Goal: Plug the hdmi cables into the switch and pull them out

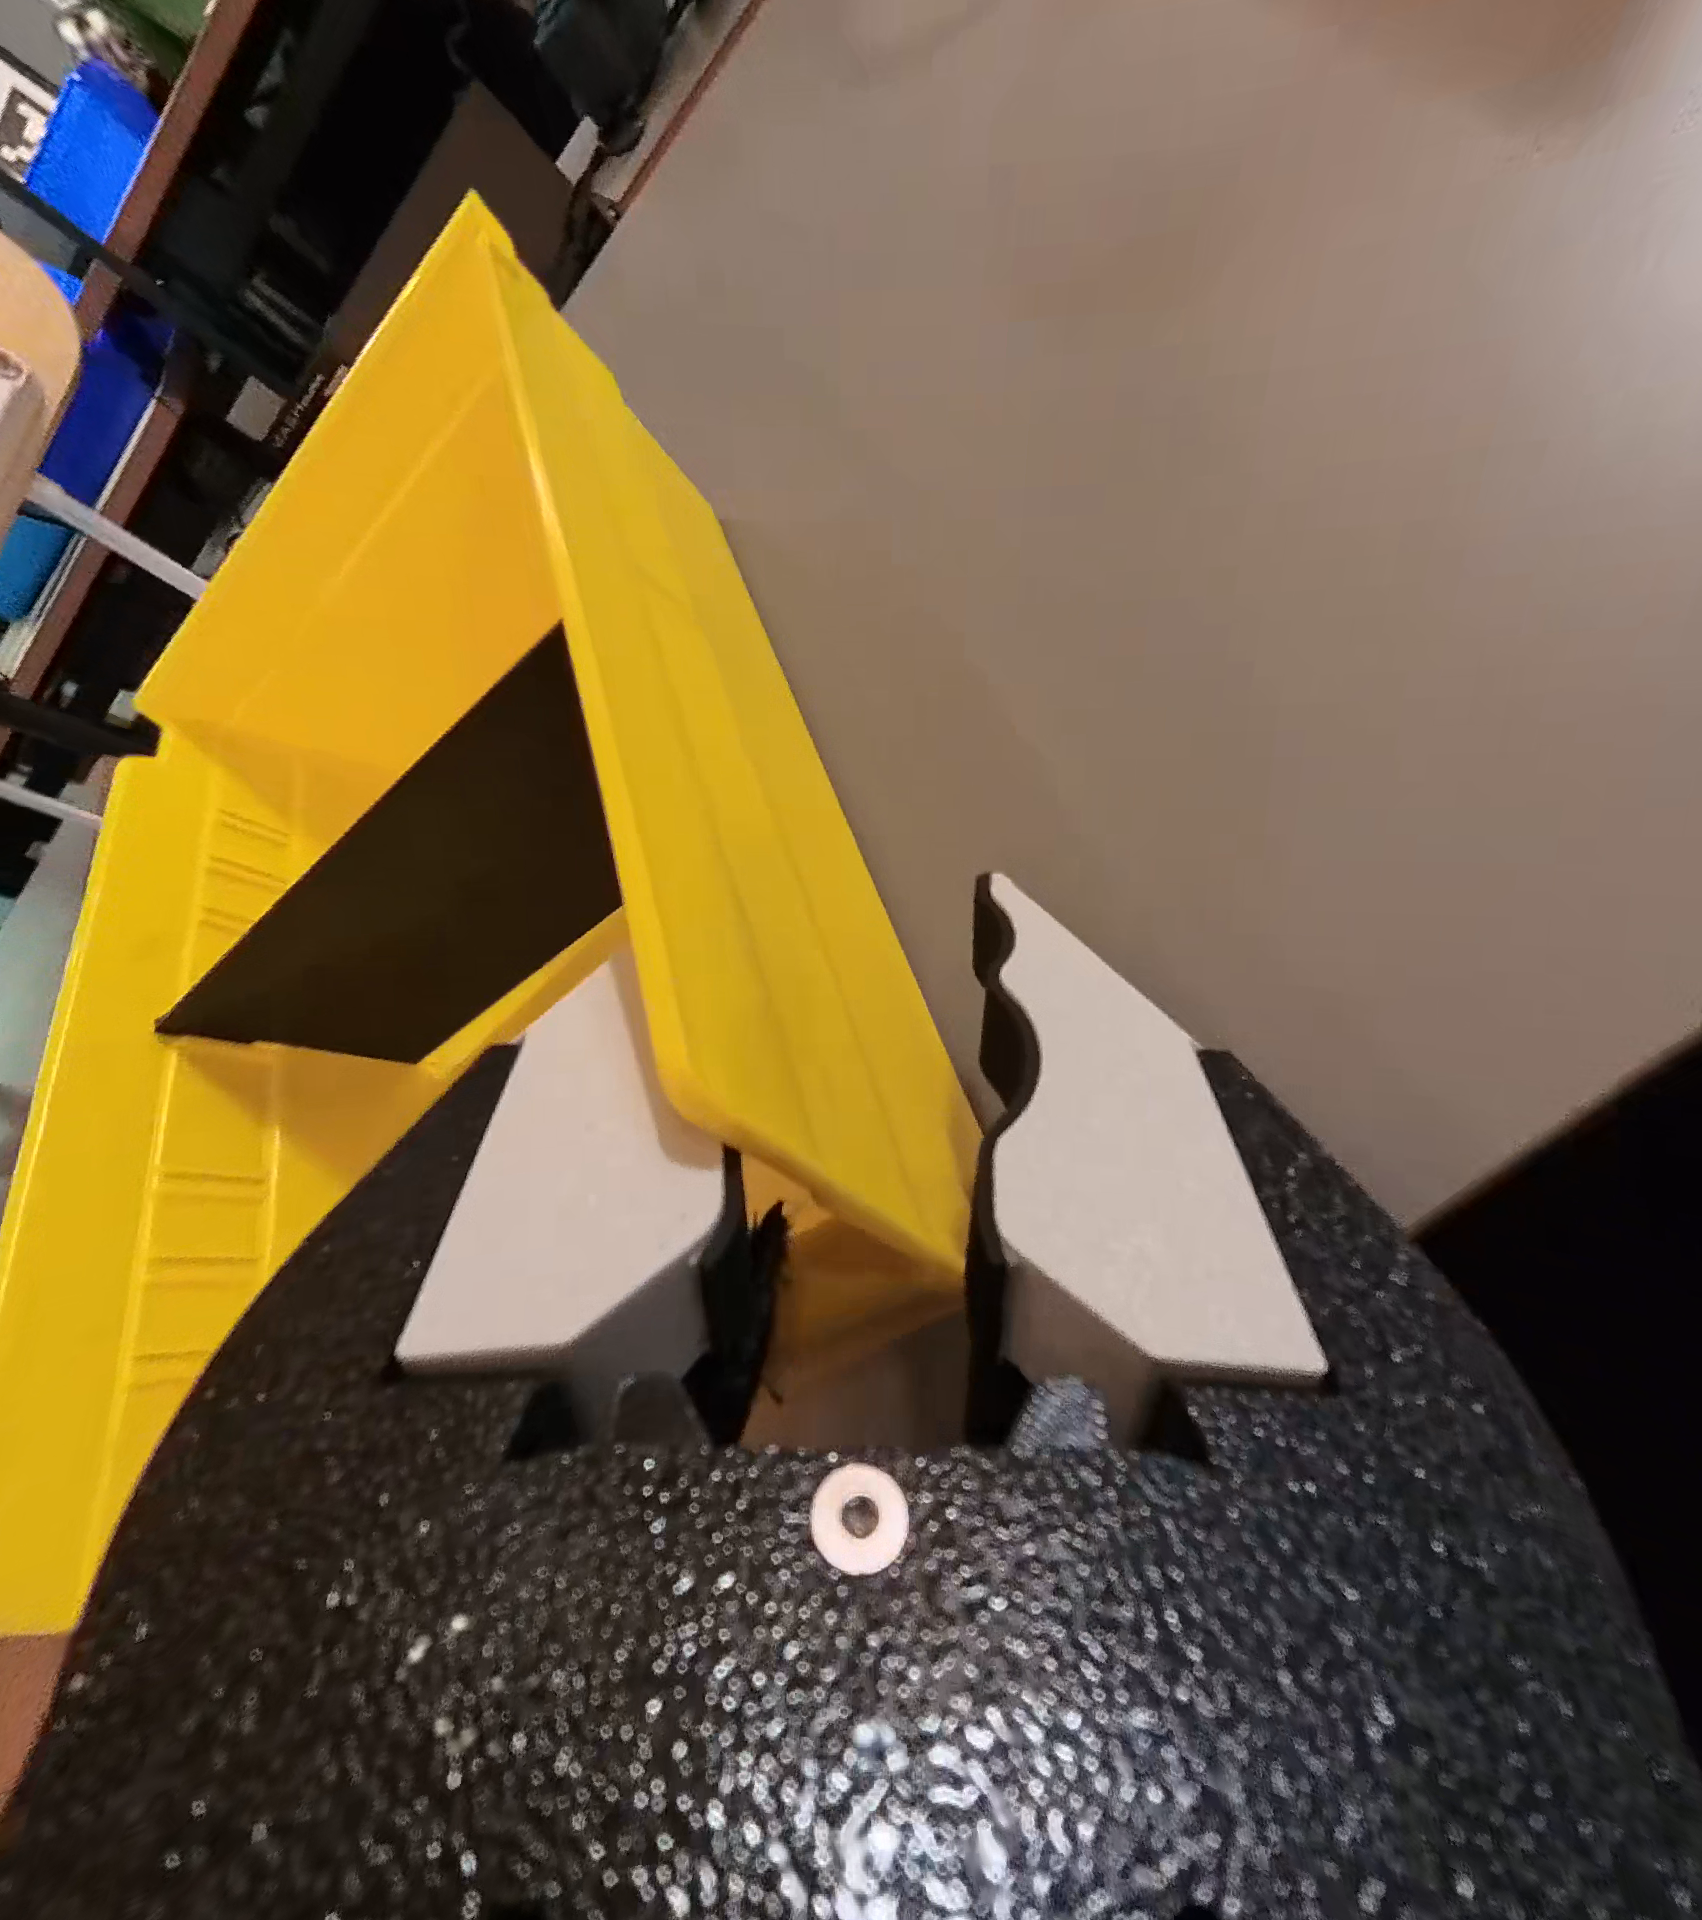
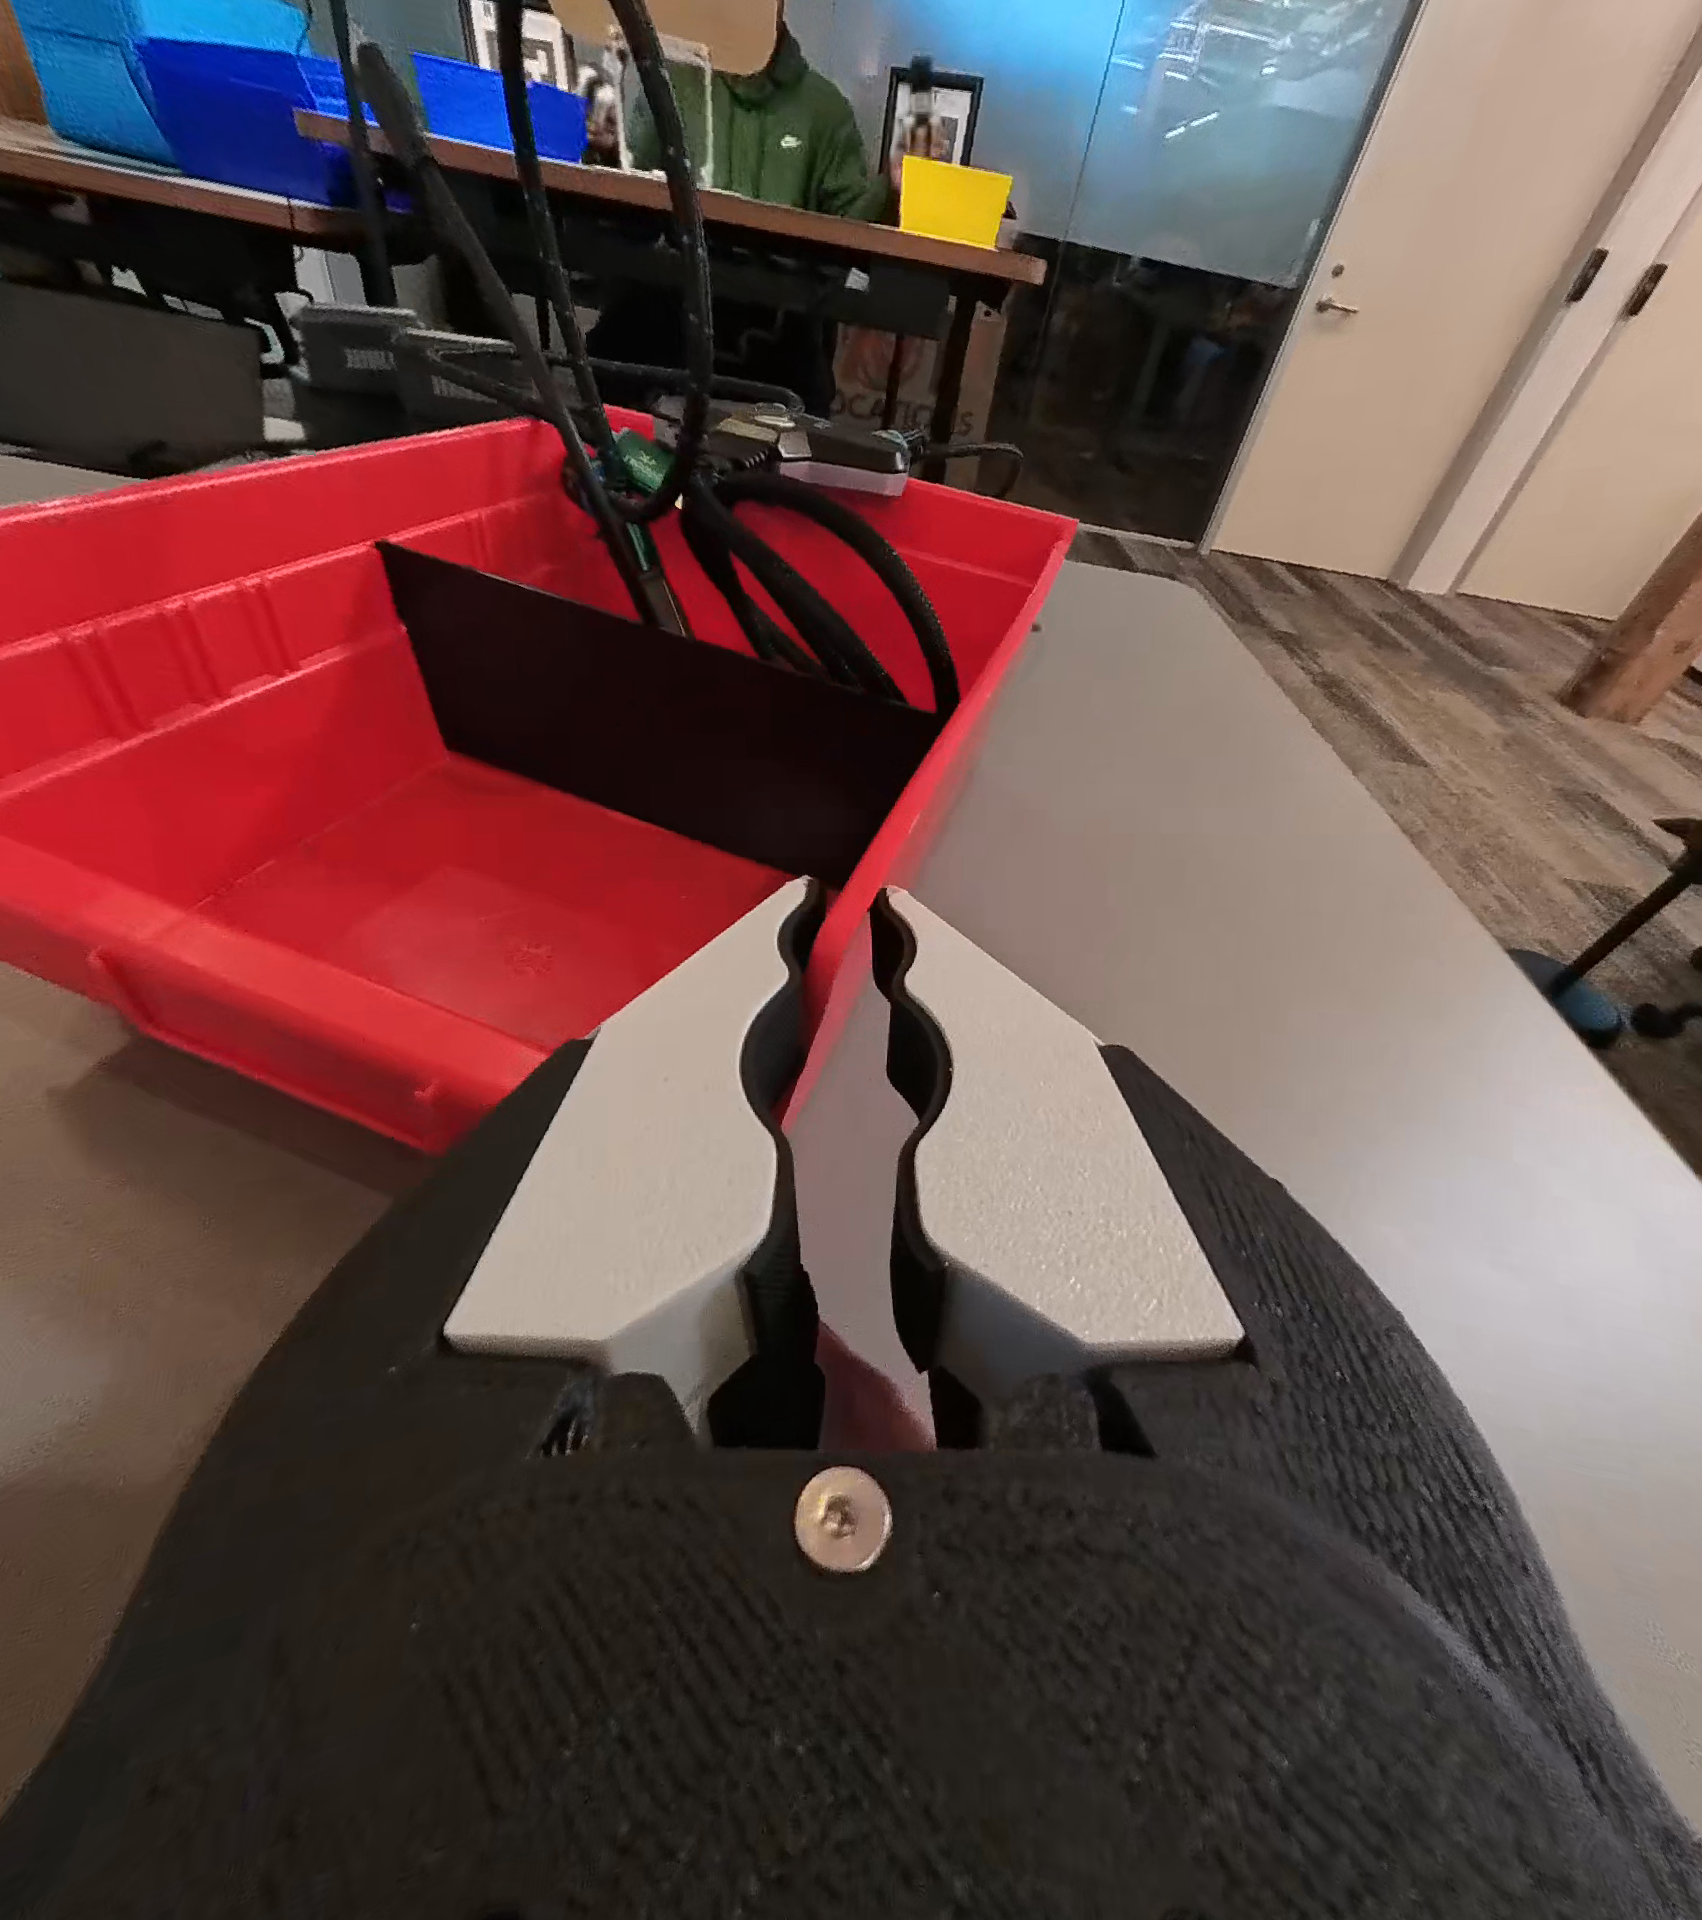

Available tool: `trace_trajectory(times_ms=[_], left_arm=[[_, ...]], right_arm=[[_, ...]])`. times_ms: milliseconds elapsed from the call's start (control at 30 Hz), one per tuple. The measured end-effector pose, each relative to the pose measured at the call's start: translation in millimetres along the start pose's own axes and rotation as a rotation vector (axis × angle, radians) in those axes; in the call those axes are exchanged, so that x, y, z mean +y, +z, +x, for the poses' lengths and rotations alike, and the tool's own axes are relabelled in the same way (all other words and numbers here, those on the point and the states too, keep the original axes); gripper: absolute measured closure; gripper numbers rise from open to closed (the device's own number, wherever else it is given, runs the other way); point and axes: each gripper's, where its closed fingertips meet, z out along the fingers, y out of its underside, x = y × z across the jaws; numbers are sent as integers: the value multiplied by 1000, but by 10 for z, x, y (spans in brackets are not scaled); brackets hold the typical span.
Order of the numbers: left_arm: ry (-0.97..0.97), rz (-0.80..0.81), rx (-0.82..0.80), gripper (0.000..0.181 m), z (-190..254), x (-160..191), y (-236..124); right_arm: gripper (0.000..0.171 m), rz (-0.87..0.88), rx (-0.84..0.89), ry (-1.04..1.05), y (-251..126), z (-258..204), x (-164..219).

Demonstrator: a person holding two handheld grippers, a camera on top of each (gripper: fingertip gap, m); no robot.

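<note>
- Judging from both views, the plugging is not yet begun: each gripper is busy with a bin wall and neither holds a cable.
- The cables (image 2: 816, 582) lie coiled in the far compartment of the red bin (image 2: 234, 727), behind its black divider (image 2: 660, 717), in the upper middle of the right wrist frame.
- A small grey-and-black device (image 2: 826, 447) rests at the bin's far rim among the cables; it may be the switch, though I cannot tell for sure, nor whether anything is plugged into it.
- The near compartment of the red bin holds nothing.
- Everything seems left to do: get the cables and switch out, plug in, pull out.
- The left gripper (image 1: 852, 1049) has its fingers (image 1: 1096, 1143) at a middling gap, with the yellow bin (image 1: 359, 644) wall passing between them; the wall touches at least the right-hand pad, and the bin sits tilted, so it looks gripped and lifted.
- The yellow bin also has a black divider (image 1: 431, 873); no cable shows inside it.
- The right gripper (image 2: 842, 914) has its fingers (image 2: 639, 1143) narrowly apart, straddling the red bin's right wall at centre frame; whether the pads actually pinch the wall I cannot tell.
- The red bin sits on the grey tabletop (image 2: 1190, 935).
</note>
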Motion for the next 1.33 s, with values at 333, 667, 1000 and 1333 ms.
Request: trace_trajectory(times_ms=[333, 667, 1000, 1333], left_arm=[[53, -116, 57, 144, -147, 521, -419], [-109, 46, -64, 73, -425, 227, -383], [-100, 143, -89, 114, -697, -238, -238], [-251, -28, 95, 143, -441, 28, -57]], right_arm=[[163, 13, -29, -45, 106, -626, -112], [162, 38, -123, -110, 202, -1224, -215], [160, 68, -181, -183, 258, -1807, -310], [150, 154, -251, -174, 271, -2111, -423]])
